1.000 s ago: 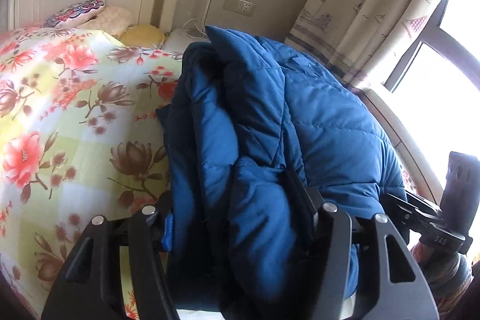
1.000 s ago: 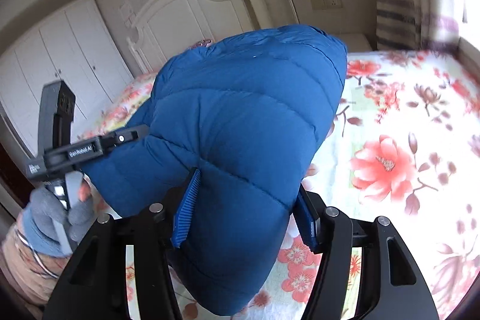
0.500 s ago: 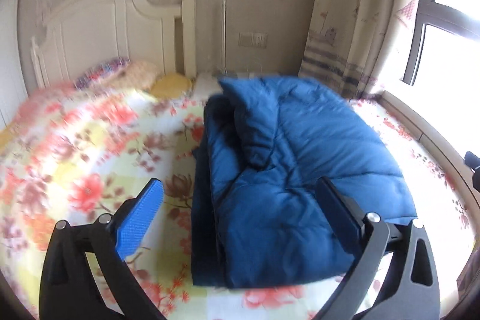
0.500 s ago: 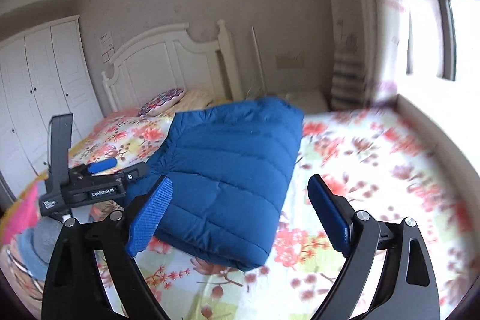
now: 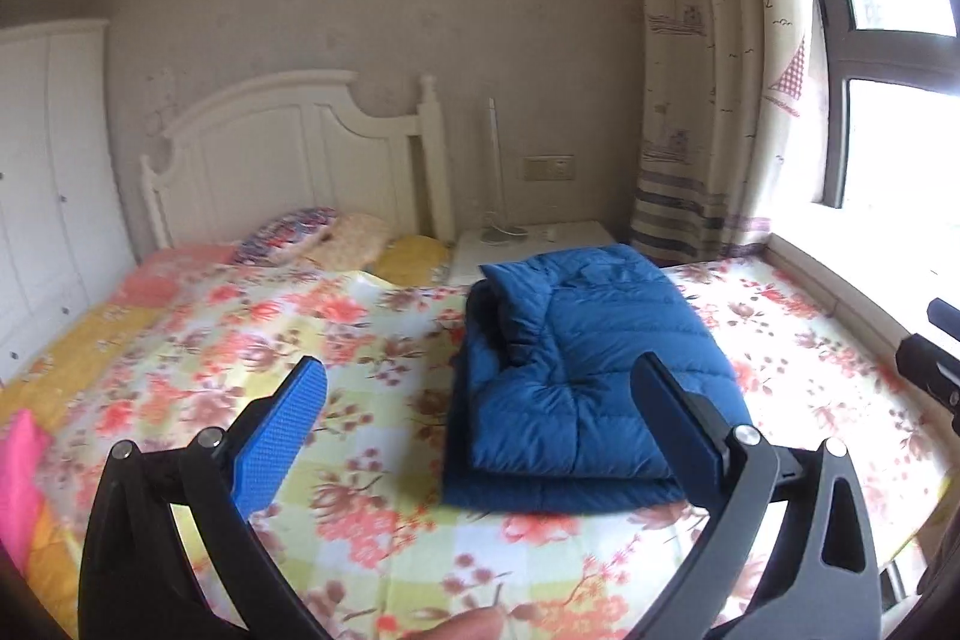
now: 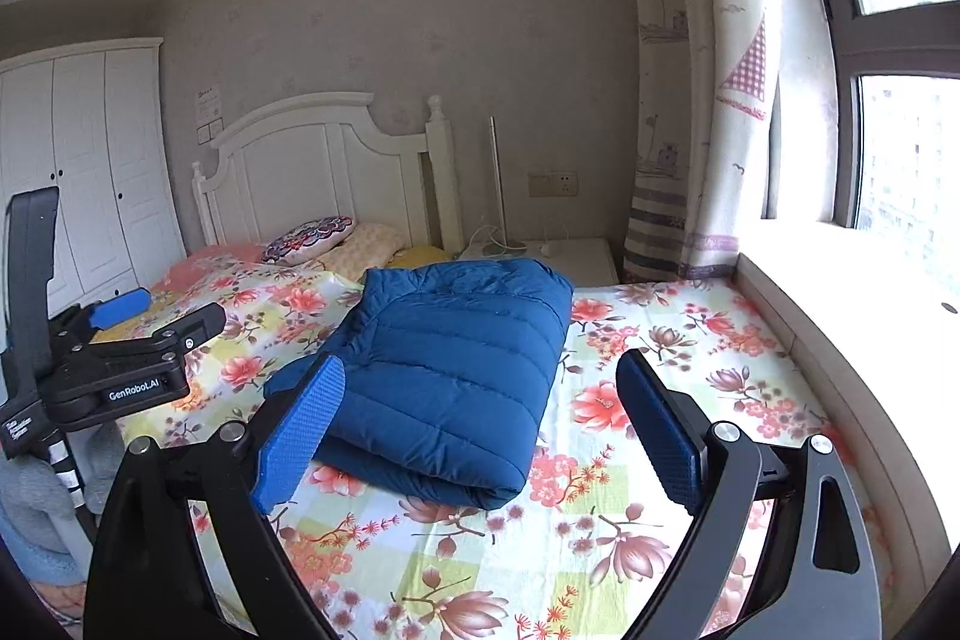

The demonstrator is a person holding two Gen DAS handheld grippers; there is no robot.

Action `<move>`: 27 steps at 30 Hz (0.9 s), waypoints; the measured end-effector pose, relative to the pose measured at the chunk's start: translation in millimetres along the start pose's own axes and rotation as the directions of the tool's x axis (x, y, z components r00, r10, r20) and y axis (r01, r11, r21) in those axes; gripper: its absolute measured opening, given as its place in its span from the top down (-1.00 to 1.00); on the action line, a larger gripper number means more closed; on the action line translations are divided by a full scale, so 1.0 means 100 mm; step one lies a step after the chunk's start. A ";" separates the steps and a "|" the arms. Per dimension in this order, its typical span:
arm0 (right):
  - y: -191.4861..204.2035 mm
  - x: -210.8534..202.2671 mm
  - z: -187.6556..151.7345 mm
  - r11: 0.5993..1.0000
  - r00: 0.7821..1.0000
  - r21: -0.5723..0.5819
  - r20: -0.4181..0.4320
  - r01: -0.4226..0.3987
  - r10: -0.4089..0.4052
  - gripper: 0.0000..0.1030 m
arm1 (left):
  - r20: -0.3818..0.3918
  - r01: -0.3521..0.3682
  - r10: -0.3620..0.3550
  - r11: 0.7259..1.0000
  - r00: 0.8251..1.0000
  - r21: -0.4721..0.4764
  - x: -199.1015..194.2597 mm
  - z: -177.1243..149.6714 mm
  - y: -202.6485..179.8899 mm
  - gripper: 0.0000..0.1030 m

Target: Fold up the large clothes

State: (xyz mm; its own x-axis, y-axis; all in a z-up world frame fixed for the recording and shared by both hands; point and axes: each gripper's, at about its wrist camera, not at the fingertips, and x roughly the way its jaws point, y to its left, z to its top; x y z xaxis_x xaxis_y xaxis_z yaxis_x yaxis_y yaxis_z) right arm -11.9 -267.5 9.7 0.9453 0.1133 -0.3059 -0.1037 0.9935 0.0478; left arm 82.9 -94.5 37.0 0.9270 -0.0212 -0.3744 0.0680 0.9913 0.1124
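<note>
A blue puffer jacket (image 5: 576, 370) lies folded into a thick rectangle on the floral bedsheet (image 5: 300, 328); it also shows in the right wrist view (image 6: 456, 370). My left gripper (image 5: 480, 412) is open and empty, held back from and above the jacket's near edge. My right gripper (image 6: 480, 412) is open and empty, also back from the jacket. The left gripper's body (image 6: 120, 358) shows at the left of the right wrist view, apart from the jacket.
Pillows (image 5: 336, 238) lie by the white headboard (image 5: 300, 154). A white nightstand (image 5: 534, 244) stands beyond the bed. A curtain (image 5: 720, 70) and window sill (image 6: 840, 292) run along the right. White wardrobe doors (image 6: 78, 160) stand at the left.
Both grippers have let go of the jacket, opened, and pulled back and up. The jacket now lies folded on the bed.
</note>
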 end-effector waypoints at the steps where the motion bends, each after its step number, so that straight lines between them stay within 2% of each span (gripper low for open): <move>1: 0.04 -0.01 0.00 1.000 1.000 -0.020 -0.001 0.009 -0.009 -0.71 | 0.003 -0.007 0.007 1.000 1.000 0.004 -0.05 -0.02 -0.01 -0.96; 5: 0.18 0.00 -0.03 0.997 1.000 -0.069 -0.010 0.023 -0.024 -0.71 | -0.013 0.020 -0.020 1.000 1.000 -0.005 -0.14 -0.11 -0.02 -0.96; 10: 0.25 0.01 -0.06 0.995 0.999 -0.097 -0.015 0.033 -0.034 -0.71 | -0.016 0.003 -0.003 1.000 1.000 -0.025 -0.14 -0.14 0.00 -0.96; 27: 0.27 0.04 -0.10 0.995 0.999 -0.094 -0.032 0.018 -0.021 -0.71 | 0.001 -0.014 0.014 0.998 1.000 -0.062 -0.21 -0.12 0.14 -0.96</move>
State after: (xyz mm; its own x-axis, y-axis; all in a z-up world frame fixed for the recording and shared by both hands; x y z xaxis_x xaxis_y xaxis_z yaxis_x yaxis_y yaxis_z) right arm -14.1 -240.2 0.3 0.9369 0.0927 -0.3371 -0.1152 0.9922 -0.0474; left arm 59.7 -78.9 35.5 0.9284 -0.0073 -0.3715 0.0320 0.9977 0.0604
